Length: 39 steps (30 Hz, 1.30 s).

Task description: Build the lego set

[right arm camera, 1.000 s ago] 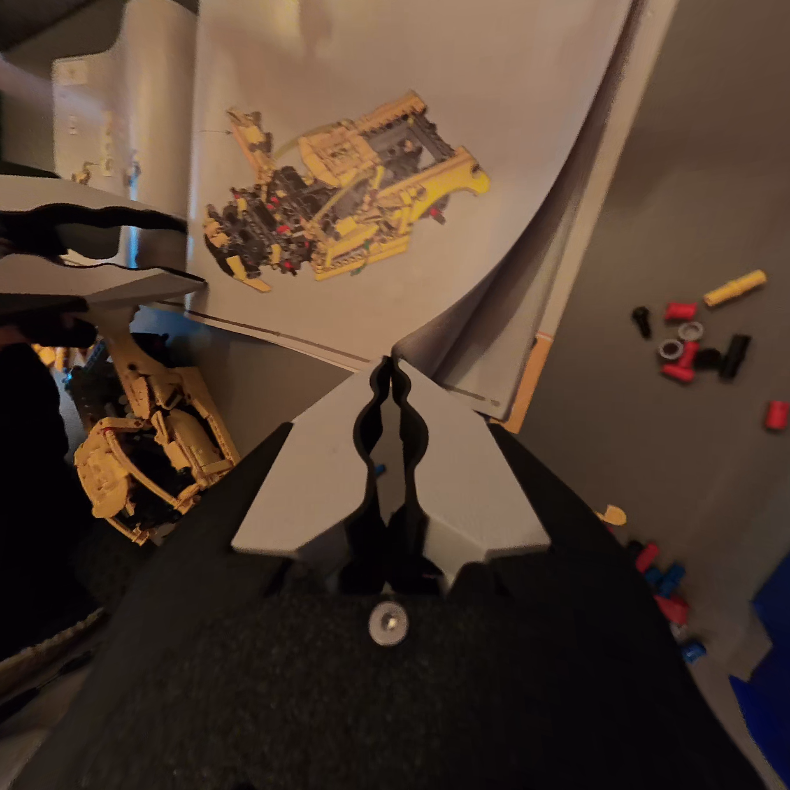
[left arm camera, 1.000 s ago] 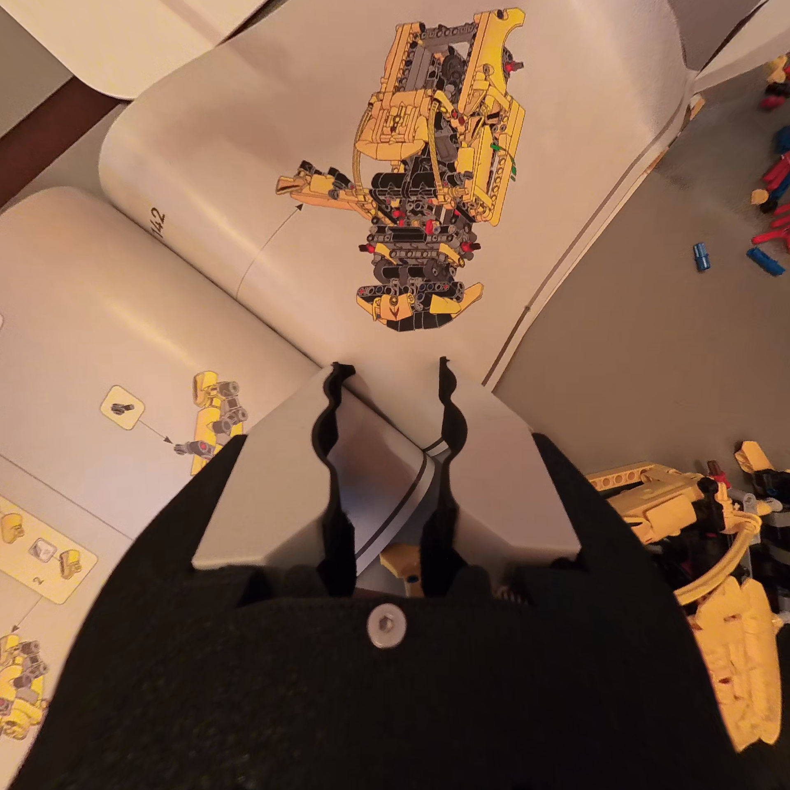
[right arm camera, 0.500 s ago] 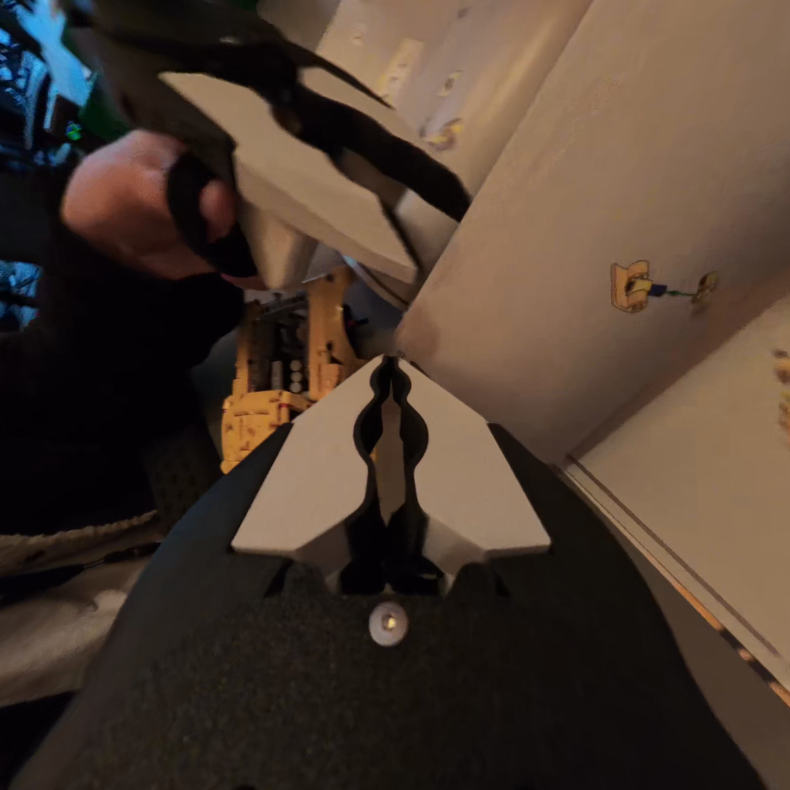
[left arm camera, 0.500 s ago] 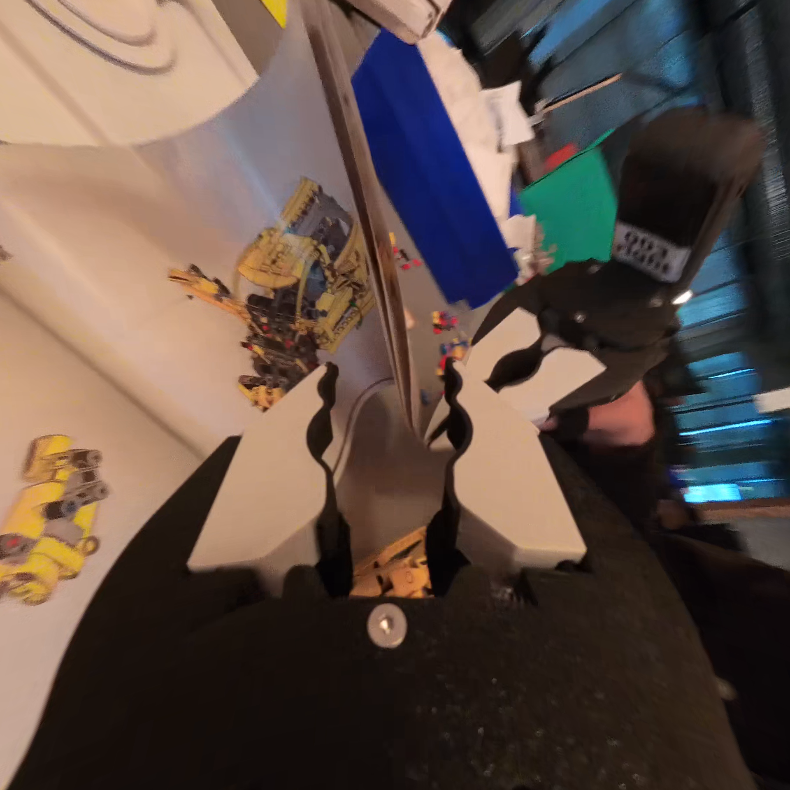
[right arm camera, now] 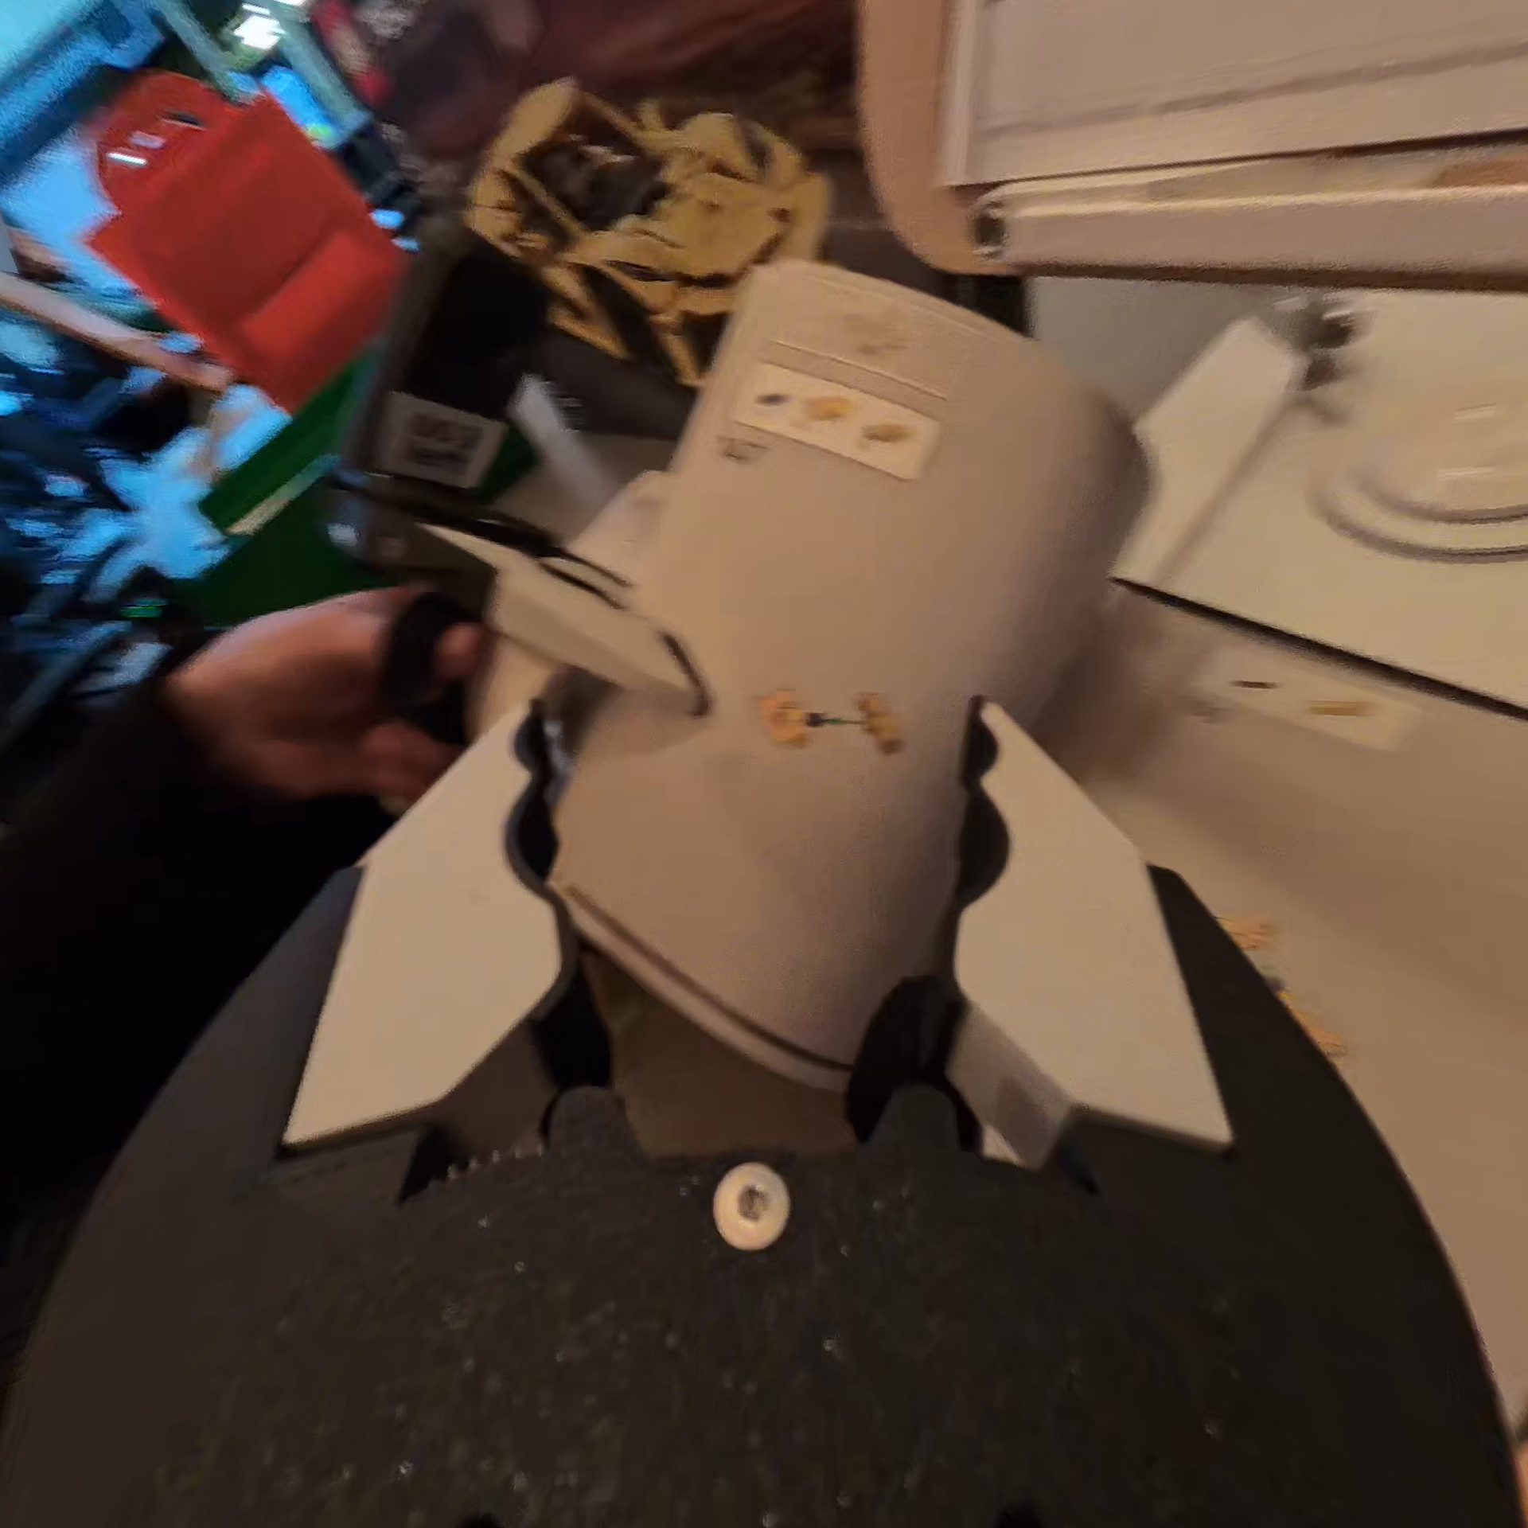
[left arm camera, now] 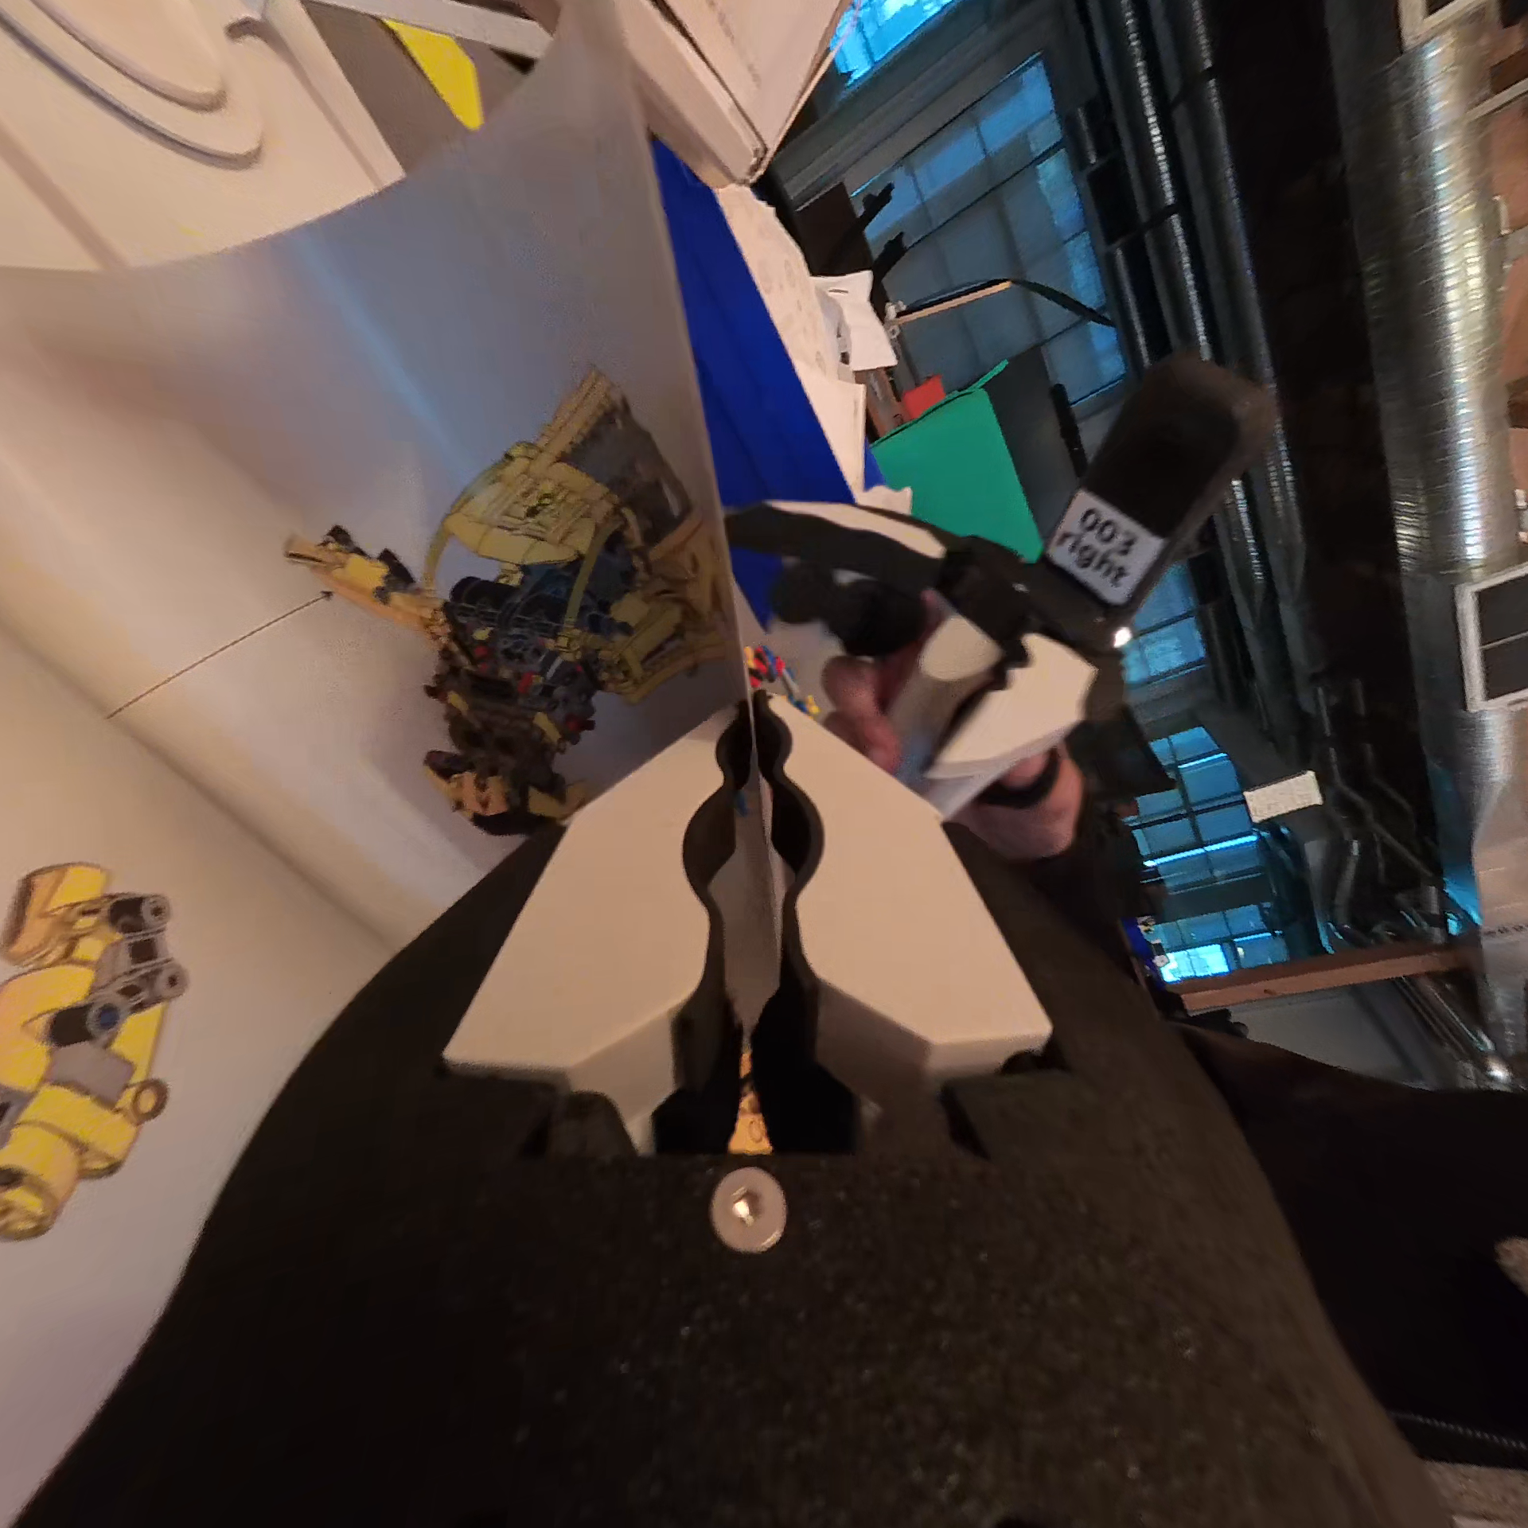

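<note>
Fingers of the left gripper [left arm camera: 754, 728], spread a second earlier, had pinched the lifted page [left arm camera: 463, 397] at frame centre, while the right gripper [right arm camera: 752, 728] had opened wide and released it. The half-built yellow model [right arm camera: 645, 207] sat blurred at upper centre, so building probably waited on the page turn.

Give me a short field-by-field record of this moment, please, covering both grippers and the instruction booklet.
left gripper: shut on the lifted page's edge
right gripper: open, holding nothing
lifted page: standing up from the instruction booklet, mid-turn
page picture: yellow construction vehicle
lego model: yellow and black, blurred, behind the booklet
stage: page turning, no brick in either gripper
</note>
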Each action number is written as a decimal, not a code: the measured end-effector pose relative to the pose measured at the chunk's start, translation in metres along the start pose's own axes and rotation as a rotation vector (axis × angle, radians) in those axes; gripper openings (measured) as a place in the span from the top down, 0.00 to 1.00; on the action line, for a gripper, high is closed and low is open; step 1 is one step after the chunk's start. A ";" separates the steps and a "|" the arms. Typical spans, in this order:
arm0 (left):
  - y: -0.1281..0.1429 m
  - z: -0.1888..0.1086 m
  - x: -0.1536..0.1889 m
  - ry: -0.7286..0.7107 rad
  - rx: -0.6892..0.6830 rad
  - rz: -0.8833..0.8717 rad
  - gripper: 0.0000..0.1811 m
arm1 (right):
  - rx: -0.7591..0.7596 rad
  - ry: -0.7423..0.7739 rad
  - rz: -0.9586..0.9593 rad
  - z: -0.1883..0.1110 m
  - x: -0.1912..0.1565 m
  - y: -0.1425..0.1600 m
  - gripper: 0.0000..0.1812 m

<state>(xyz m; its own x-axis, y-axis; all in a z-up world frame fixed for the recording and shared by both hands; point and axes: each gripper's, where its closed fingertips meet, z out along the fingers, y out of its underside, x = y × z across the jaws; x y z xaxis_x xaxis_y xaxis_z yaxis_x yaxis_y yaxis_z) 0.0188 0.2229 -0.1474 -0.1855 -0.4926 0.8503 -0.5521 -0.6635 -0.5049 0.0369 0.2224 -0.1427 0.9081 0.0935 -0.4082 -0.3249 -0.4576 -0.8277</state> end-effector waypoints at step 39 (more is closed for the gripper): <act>-0.011 -0.232 -0.067 -0.697 -0.180 0.166 1.00 | 0.022 0.494 -0.485 -0.055 0.069 -0.021 0.55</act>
<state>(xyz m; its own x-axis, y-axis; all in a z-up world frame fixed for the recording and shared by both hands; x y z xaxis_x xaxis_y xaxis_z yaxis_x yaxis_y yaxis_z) -0.1513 0.3939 -0.1641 0.2483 -0.8615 0.4430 -0.6974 -0.4763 -0.5355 0.1208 0.1896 -0.1325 0.9643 -0.1332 0.2290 0.1476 -0.4475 -0.8820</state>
